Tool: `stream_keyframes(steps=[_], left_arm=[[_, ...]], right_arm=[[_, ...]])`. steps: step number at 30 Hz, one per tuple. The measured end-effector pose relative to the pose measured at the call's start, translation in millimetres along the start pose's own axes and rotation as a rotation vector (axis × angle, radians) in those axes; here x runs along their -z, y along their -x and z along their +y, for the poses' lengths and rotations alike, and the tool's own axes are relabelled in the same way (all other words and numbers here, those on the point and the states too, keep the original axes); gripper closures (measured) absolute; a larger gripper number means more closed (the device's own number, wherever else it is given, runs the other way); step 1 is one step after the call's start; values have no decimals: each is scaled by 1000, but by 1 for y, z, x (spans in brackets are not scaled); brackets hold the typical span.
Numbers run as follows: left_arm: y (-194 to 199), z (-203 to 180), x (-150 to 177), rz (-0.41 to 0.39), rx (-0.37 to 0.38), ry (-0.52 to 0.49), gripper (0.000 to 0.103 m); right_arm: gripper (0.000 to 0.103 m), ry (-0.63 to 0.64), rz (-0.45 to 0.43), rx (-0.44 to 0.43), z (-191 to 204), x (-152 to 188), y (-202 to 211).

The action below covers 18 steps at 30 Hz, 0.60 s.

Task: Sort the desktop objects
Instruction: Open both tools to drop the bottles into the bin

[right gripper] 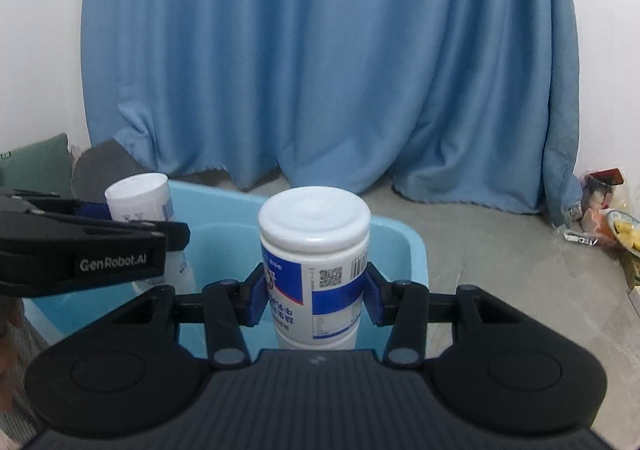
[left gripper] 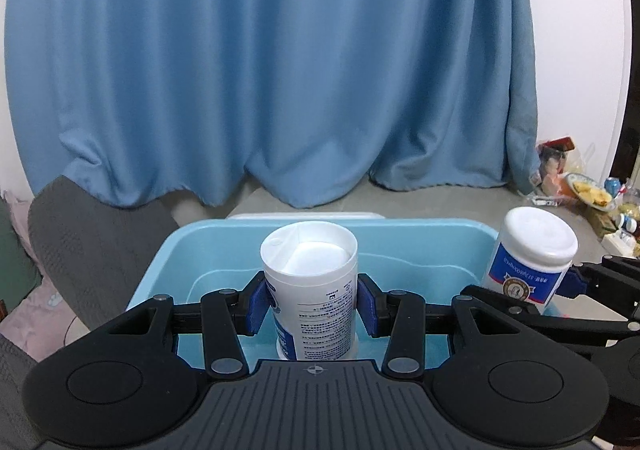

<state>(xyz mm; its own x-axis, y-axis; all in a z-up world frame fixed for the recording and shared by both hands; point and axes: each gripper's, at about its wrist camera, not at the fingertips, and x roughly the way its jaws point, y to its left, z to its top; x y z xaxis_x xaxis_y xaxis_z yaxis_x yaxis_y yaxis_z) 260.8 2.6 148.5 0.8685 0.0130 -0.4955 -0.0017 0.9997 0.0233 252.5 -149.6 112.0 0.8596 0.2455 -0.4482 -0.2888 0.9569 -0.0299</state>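
Containers are held one per hand above the light-blue tub; the left gripper is clamped by its blue pads on an inverted white bottle, its recessed base upward, over the tub's middle; the right gripper is clamped on a blue-and-white labelled bottle, also upside down, over the tub's right-hand part. Recommended handling, in my judgement: lower each bottle until it is well inside the walls before opening the jaws, since an inverted bottle may topple on its cap; release one at a time. Clearances: the two grippers sit near each other, so keep them apart; the far rim and the blue curtain behind leave room forward; clutter lies well apart on the right.
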Motion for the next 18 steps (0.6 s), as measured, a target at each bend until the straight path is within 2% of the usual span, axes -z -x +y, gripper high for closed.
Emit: stream_keyframes(steps=[12,13,15,16,17,18], left_arm=[[-22,4,16,64,-5,0,57],[-23,4,16,72,-4,-2,55],[-23,4,16,77,-6,-4,53],[-22,3,15,78,-19,-7,49],[-20,4,13,74,-35,-6,38],[-18,4,12,66,-41,-3,32]], right_arm=[[53,-10,61,-6,0,15,-9],[50,-13,62,-6,0,15,-8],[31,-10,51,14,1,13,-6],[27,-3,44,26,1,12,-5],[23,2,34,31,2,11,-3],[22,3,25,30,1,11,0]])
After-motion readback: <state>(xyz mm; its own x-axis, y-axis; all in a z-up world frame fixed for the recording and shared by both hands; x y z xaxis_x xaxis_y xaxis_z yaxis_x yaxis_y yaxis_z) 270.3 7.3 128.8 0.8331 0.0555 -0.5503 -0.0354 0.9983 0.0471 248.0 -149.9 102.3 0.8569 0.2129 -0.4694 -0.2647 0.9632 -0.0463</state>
